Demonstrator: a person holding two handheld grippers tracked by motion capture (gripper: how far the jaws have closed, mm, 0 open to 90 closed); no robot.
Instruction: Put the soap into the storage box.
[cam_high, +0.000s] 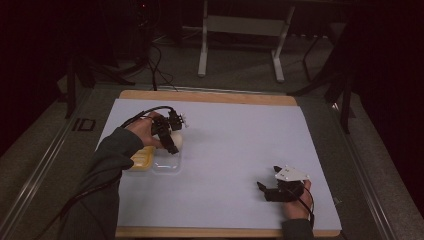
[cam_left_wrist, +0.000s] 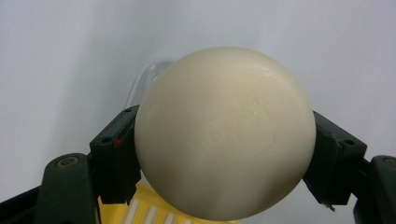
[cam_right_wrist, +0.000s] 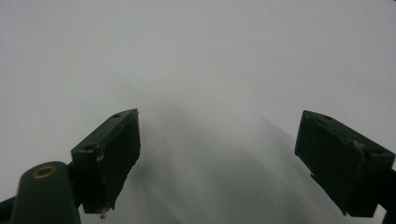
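One bench (cam_high: 240, 150) under a white sheet carries two grippers, one clear tray (cam_high: 167, 164), one yellow ribbed piece (cam_high: 141, 158) and one cream ball (cam_left_wrist: 224, 133). The left gripper (cam_high: 172, 145), at the bench's left above the clear tray, has its fingers (cam_left_wrist: 114, 156) pinching the ball on both sides; the right gripper (cam_high: 267, 192), well apart at the near right, has fingers (cam_right_wrist: 109, 154) spread over bare sheet. The yellow piece is partly hidden by the ball and the sleeve, the tray is faint, and no writing is legible.

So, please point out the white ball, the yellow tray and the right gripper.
white ball (cam_left_wrist: 224, 135), left gripper view, middle of its front surface.
yellow tray (cam_high: 141, 160), high view, its top face.
right gripper (cam_high: 267, 181), high view, between its fingertips.
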